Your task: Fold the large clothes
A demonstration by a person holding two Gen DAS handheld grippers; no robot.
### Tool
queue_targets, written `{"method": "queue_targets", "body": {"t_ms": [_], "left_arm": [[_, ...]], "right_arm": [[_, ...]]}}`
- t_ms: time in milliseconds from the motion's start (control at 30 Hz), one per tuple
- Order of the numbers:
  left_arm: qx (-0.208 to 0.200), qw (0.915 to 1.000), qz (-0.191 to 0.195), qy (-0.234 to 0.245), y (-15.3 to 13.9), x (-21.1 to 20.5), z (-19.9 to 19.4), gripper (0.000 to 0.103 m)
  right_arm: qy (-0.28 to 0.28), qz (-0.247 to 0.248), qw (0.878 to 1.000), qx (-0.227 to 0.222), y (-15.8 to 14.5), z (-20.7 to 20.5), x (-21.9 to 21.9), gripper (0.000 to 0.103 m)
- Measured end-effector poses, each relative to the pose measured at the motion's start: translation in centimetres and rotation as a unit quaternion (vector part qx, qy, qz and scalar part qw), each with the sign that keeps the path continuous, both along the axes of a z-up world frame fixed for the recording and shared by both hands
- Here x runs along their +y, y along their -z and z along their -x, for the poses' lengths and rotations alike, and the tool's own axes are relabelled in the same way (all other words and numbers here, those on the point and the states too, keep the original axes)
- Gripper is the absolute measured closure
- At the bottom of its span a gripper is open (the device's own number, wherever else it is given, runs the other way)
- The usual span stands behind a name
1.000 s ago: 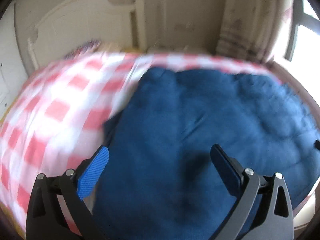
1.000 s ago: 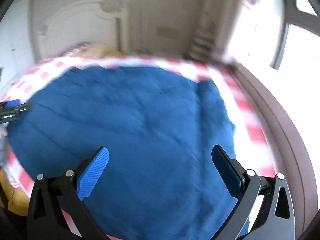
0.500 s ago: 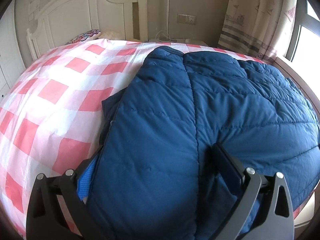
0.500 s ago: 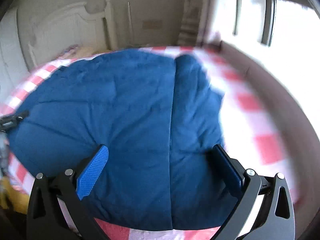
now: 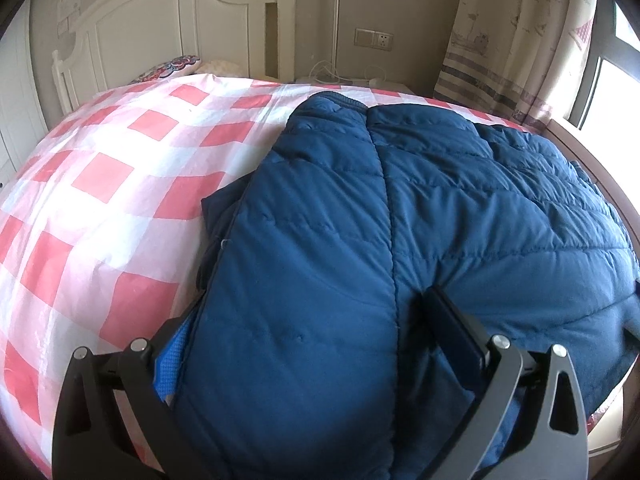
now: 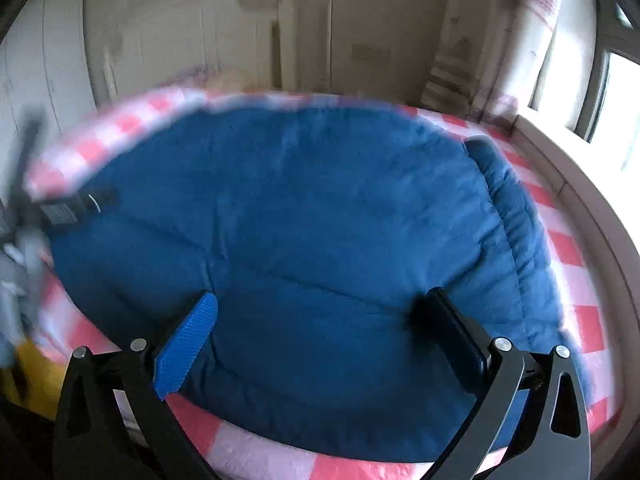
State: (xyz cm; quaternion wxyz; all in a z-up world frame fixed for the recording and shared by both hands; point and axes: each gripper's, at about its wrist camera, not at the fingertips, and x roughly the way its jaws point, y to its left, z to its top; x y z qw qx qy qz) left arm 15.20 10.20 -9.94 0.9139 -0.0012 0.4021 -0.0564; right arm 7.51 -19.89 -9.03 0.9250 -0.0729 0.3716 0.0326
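A big navy puffer jacket [image 5: 420,240] is spread over the red-and-white checked bedsheet [image 5: 100,200], taking up most of the bed's window side. The left gripper [image 5: 308,332] has its fingers wide apart, straddling a fold of the jacket's near edge (the blue pad is half buried under the fabric). The right gripper [image 6: 320,320] is spread open too, low over the jacket's near edge; that view's pretty blurry. White headboard [image 5: 168,28] at the far end.
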Motion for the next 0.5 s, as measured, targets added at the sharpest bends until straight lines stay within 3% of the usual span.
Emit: {"method": "queue_targets", "body": {"t_ms": [167,333,433,500], "left_arm": [[0.001,1.0,0.006,0.0,0.0,0.1,0.0,0.002],[0.001,1.0,0.006,0.0,0.0,0.2,0.0,0.002],[0.001,1.0,0.006,0.0,0.0,0.2,0.0,0.002],[0.001,1.0,0.008,0.001,0.0,0.2,0.0,0.002]], "right_arm": [[-0.018,-0.025,0.999,0.043,-1.2,-0.8,-0.9,0.005],[0.024,-0.051,0.998,-0.005,-3.7,-1.8,-3.8,0.005],[0.049,-0.049,0.997,0.025,-2.0,-4.8,-5.7,0.004],[0.036,-0.075,0.996,0.043,-1.2,-6.1,-6.4,0.004]]}}
